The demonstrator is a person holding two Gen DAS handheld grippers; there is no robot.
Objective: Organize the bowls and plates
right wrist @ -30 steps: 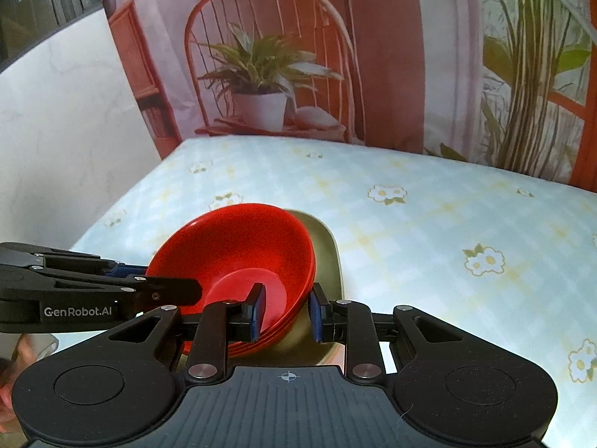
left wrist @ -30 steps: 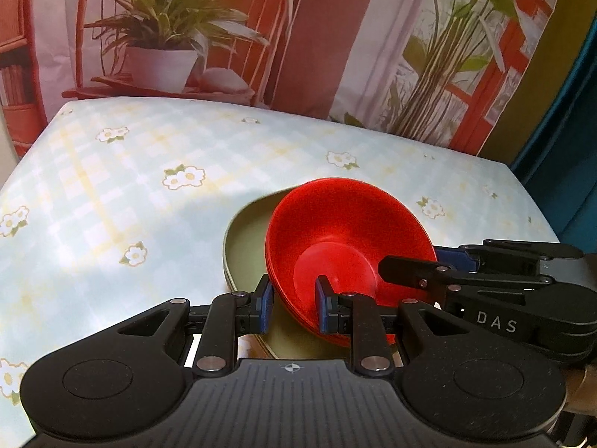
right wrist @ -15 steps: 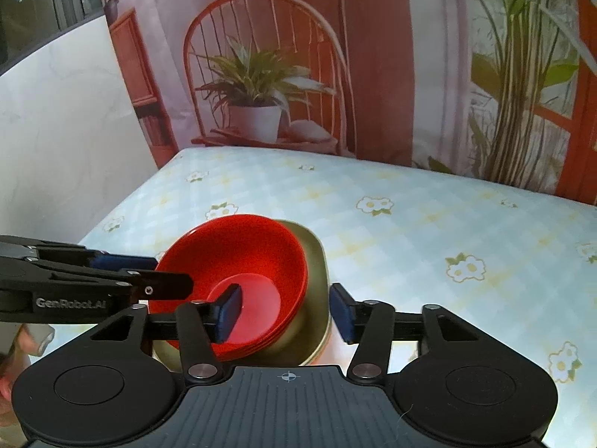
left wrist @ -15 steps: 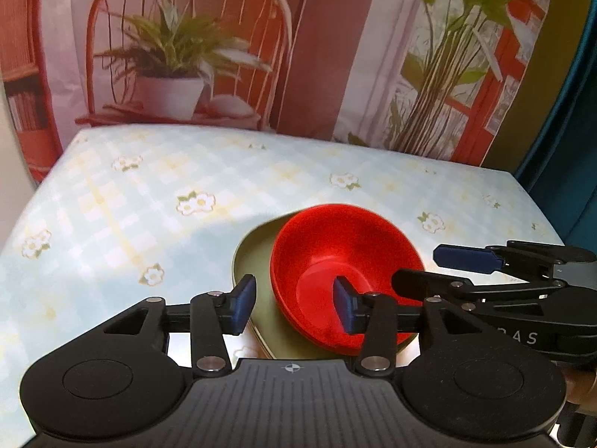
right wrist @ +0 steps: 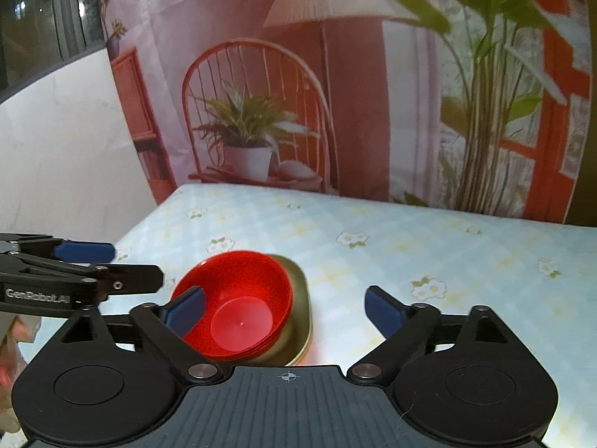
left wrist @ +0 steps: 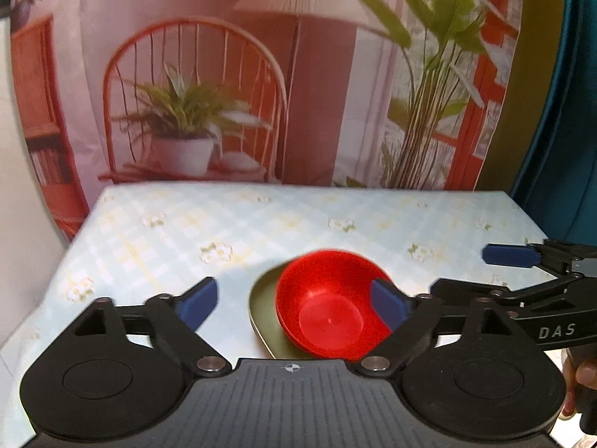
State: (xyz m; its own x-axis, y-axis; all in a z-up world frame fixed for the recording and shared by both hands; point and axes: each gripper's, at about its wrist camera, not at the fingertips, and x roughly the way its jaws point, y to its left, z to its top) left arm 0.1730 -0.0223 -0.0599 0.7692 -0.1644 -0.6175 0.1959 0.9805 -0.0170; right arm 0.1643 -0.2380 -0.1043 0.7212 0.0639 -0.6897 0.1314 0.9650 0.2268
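A stack of red bowls [left wrist: 328, 310] [right wrist: 238, 306] rests nested on an olive-green plate [left wrist: 261, 306] [right wrist: 302, 310] near the table's front. My left gripper [left wrist: 293, 300] hovers above and behind the stack. Its jaws are opening wide and its blue pads stand clear of the rim, with nothing pressed between them. My right gripper [right wrist: 285, 308] hangs likewise over the stack's right side, jaws opening, and holds nothing. Each gripper also shows from the side in the other's view: the right gripper [left wrist: 485, 272] and the left gripper [right wrist: 119, 265].
The table [left wrist: 298, 224] wears a pale checked cloth with small flowers. Behind it hangs a printed backdrop [left wrist: 298, 93] of a chair, potted plant and lamp. A white wall [right wrist: 56, 149] stands at the left. A hand [left wrist: 585, 373] holds the right gripper.
Both grippers were shut on the red bowl's rim; their jaws have since spread wide and let it go. Both have risen and drawn back, and the bowl stays on the plate.
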